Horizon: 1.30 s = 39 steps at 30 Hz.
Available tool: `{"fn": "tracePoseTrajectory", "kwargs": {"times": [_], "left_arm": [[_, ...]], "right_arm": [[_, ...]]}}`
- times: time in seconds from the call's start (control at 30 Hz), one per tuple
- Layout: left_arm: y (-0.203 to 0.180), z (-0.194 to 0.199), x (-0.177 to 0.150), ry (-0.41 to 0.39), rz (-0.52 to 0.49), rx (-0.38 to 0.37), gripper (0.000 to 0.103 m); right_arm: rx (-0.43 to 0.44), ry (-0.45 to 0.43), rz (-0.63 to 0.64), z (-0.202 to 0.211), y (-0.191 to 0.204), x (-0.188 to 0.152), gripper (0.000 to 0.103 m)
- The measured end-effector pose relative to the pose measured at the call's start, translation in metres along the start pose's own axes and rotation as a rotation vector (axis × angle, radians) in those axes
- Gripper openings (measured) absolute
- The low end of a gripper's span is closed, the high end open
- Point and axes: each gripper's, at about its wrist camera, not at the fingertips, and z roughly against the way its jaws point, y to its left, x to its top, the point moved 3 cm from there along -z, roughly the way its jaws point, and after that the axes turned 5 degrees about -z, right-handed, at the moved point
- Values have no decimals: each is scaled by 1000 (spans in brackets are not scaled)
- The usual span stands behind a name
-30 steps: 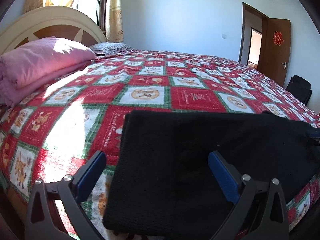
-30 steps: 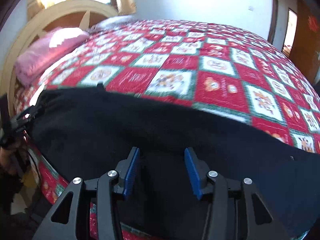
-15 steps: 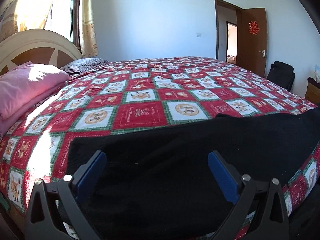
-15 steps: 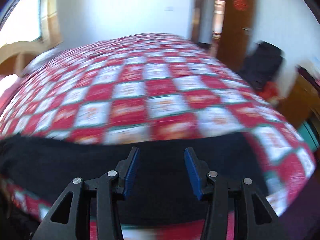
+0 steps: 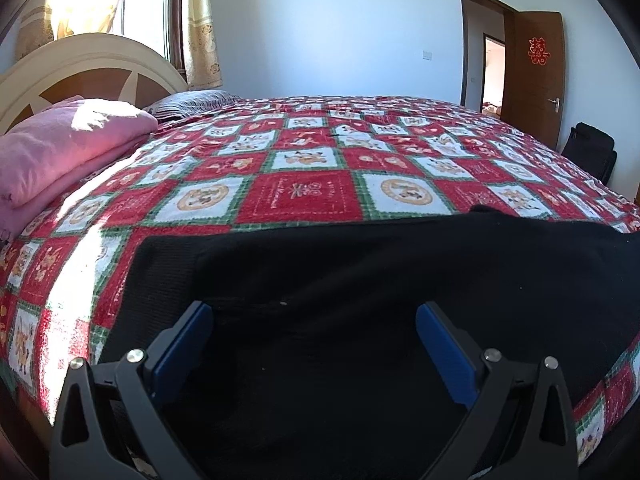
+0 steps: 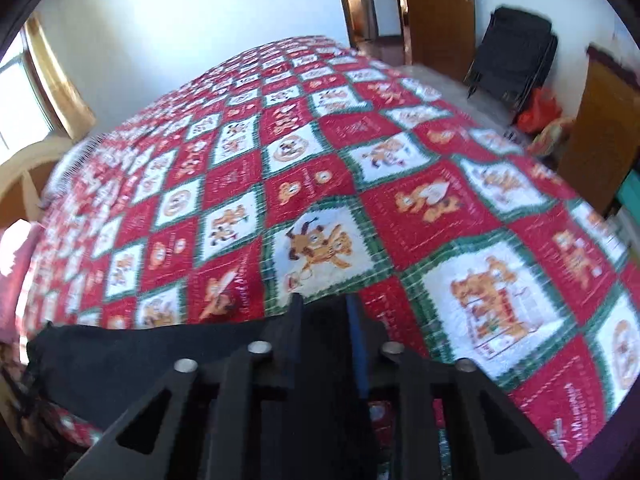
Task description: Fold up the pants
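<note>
The bed (image 5: 304,200) fills both views, spread with a red, white and green checked quilt (image 6: 320,184) of cartoon squares. Along its near edge lie the black pants (image 5: 360,280), stretched flat from about 9 o'clock to 3 o'clock in the left wrist view, with one ribbed end lying at the left. In the right wrist view the same dark cloth runs from 9 o'clock in toward the centre bottom, where it meets the fingers. A folded pink blanket (image 5: 60,148) sits at 10 o'clock by the curved headboard (image 5: 88,64), and a striped pillow (image 5: 192,102) lies just beyond it. At 2 o'clock stands a brown door (image 5: 536,76) with a red paper ornament (too small to read), and a black bag (image 5: 590,150) rests on the floor near it. The left hand-held gripper (image 5: 314,340) hovers over the pants with its blue pads spread wide and nothing pinched. The right hand-held gripper (image 6: 326,320) has its fingers drawn together at the far end of the pants; dark fabric sits between the pads, though blur hides just how much cloth is caught.
</note>
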Motion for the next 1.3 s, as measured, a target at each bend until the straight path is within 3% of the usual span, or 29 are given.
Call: {"fn": "tracePoseTrajectory", "kwargs": {"times": [0.23,0.4,0.5,0.57,0.63,0.67,0.83,0.93,1.3], "left_arm": [[1,-1,0,-6,6,4,103],[1,-2,-2,-15,11,1,103],[2,-2,-1,-15,13,-2,103],[2,-1,-1,-11,16,-5,103],[2,2,1,-13,21,-10,103],[1,4,1,-17,24,-16,103],[-5,7,4,-34,4,-22,103],[-6,2,1,-18,2,-24,103],[0,4,0,-33,15,-20,103]], "right_arm": [[-36,-85,-25,12,-10,10,2],[-78,-36,-5,-13,-13,6,2],[-48,-32,-34,-15,-21,3,3],[-22,-36,-58,-6,-25,1,11],[-48,-62,-79,10,-31,-3,48],[-40,-76,-96,19,-34,-5,49],[12,-78,-161,47,-42,-28,49],[52,-27,-160,42,-39,-43,49],[47,-39,-121,42,-27,-60,46]]}}
